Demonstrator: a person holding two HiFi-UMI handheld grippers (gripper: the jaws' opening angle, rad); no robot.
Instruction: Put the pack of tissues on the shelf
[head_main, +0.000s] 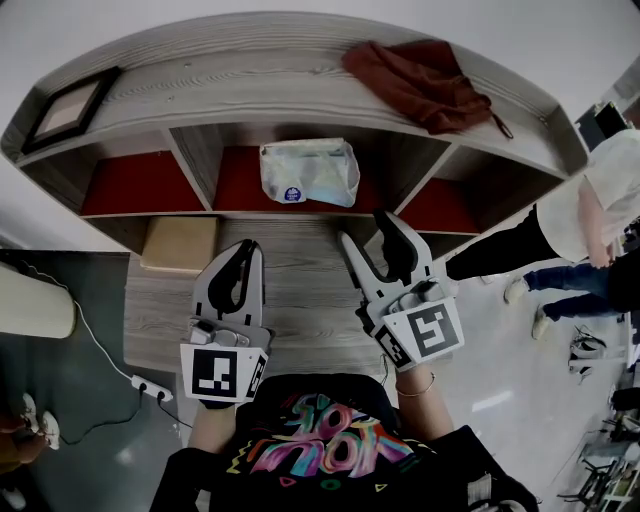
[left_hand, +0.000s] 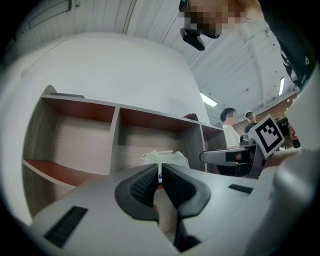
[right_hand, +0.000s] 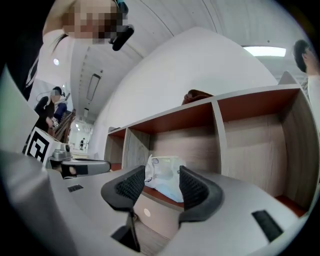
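Tissue pack (head_main: 309, 172) rests in the shelf (head_main: 300, 95) middle bay; the wide-jawed, empty right gripper (head_main: 367, 227) should retreat straight back, with the left gripper (head_main: 248, 248) pinched shut.

The pack of tissues (head_main: 309, 171) lies in the middle compartment of the shelf (head_main: 300, 95). On top, a frame (head_main: 70, 108) lies at the left end and a cloth (head_main: 425, 80) towards the right. A box (head_main: 180, 243) seems to sit below the left compartment. The left gripper (head_main: 245, 252) and right gripper (head_main: 366, 232) are in front of the shelf, side by side.

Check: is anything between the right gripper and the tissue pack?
Nothing visible. The tissue pack lies in the shelf's middle compartment, and the right gripper, jaws apart and empty, faces it across open space.
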